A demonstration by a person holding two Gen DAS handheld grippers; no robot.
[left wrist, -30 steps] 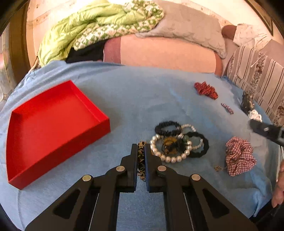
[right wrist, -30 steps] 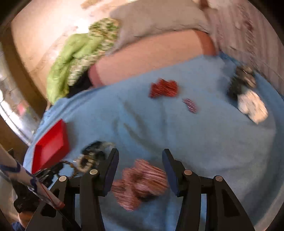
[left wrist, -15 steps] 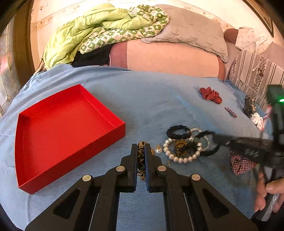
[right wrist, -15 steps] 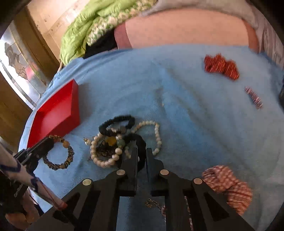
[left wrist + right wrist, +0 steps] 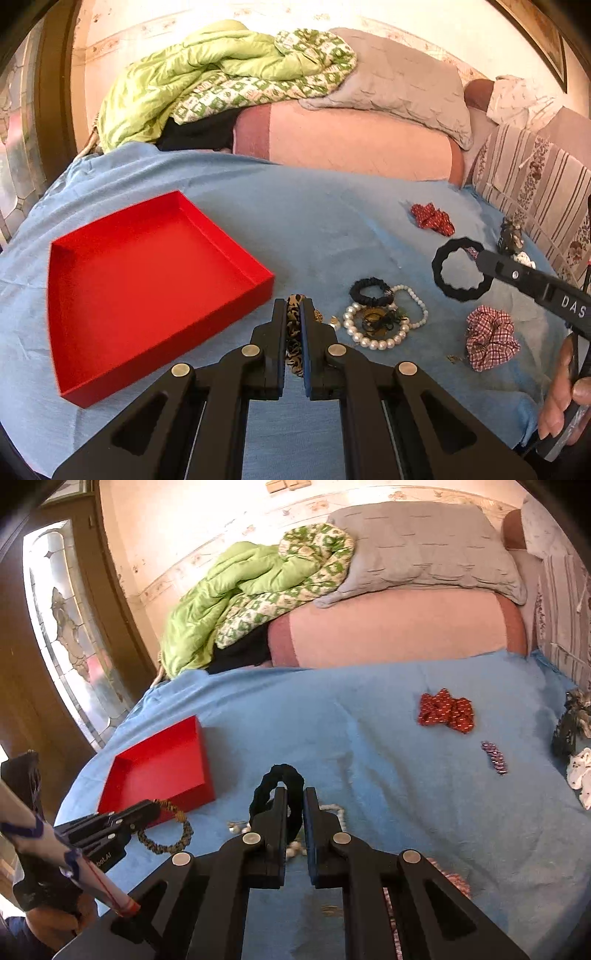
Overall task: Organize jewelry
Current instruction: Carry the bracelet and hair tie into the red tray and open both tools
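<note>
Left wrist view first: our left gripper [image 5: 294, 325] is closed tight on a leopard-print band [image 5: 293, 334], held off the blue bedspread [image 5: 314, 221] just right of the red tray [image 5: 147, 280]. Our right gripper [image 5: 294, 812] has just been closing, and its jaws now pinch a black scrunchie [image 5: 275, 775] that hangs clear of the bed as an open loop, seen side-on from the left camera. We judge that both hands are at the carry step, each with one piece lifted and the tray not yet reached. Next we need to bring each piece over the tray's open floor, the left first since it is nearest, and let go low enough that the soft bands do not bounce over the shallow wall. Left on the bed are the pearl bracelets [image 5: 384, 325] tangled with a second black band, a checked scrunchie [image 5: 491, 339], a red scrunchie [image 5: 432, 219] and a small clip [image 5: 495, 757]. Harder to read: the dark and white bits at the far right edge are cut off, the small gold pieces beside the pearls are too tiny to name, and the right gripper's own arms hide the pile beneath it.
</note>
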